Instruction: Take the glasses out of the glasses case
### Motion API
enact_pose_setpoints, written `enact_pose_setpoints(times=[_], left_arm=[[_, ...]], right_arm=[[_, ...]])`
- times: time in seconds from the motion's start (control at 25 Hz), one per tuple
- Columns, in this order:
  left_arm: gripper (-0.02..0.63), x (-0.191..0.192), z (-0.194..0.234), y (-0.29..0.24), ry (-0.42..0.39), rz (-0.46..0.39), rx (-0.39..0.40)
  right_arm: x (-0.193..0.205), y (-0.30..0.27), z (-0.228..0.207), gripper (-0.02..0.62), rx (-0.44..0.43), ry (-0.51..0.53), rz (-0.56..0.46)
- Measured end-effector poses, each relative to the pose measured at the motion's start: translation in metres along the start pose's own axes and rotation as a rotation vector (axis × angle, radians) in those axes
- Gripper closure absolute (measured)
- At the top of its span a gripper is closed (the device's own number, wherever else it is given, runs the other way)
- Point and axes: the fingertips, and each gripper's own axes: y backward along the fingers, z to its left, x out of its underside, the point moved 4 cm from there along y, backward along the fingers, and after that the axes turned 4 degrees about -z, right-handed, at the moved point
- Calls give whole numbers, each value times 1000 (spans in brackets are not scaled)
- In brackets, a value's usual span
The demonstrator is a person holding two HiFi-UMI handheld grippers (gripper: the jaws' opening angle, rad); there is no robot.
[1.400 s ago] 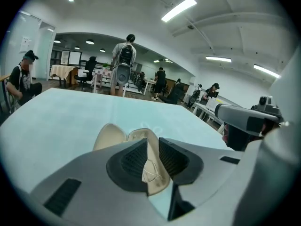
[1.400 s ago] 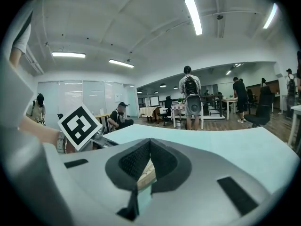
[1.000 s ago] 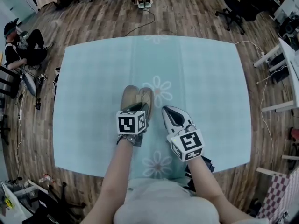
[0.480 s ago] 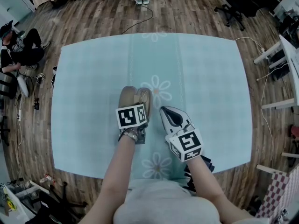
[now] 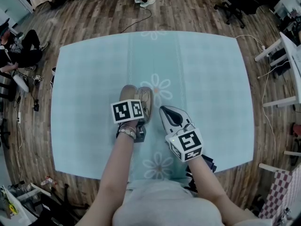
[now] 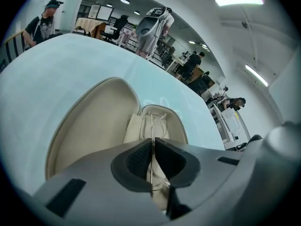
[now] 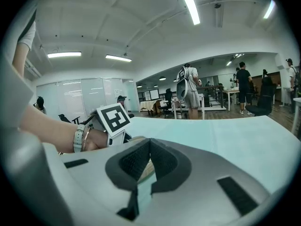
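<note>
L gripper (image 6: 153, 149) clenched on thin wire of glasses (image 6: 154, 120) | glasses lie in open glasses case (image 5: 130, 93), mid table (image 5: 211, 88), nearer front edge | R gripper (image 5: 168, 113) closed, empty, just beside case | risk: wire slips/bends in pinch, or unheld case drags up w/ lift

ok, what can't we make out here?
- Left gripper view: near end of the glasses is hidden behind the left gripper fingers; lenses indistinct.
- Head view: glasses too small; left gripper covers part of the glasses case.
- Right gripper view: glasses case mostly hidden behind the right gripper fingers and the left hand.
</note>
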Motion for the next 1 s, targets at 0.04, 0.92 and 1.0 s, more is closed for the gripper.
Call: enact_pose_setpoints(times=[0.04,0.92,1.0], left_arm=[[575,-1,0,1,6,-4,2],[578,-14,-26,39,-53,-114,42],[578,-16,-28,46,-57,-131,47]], right_arm=[[-1,0,0,589,3,0,-1],[-27,17,17,589,22,47,-65],[-31,20,20,589,22,56,-74]])
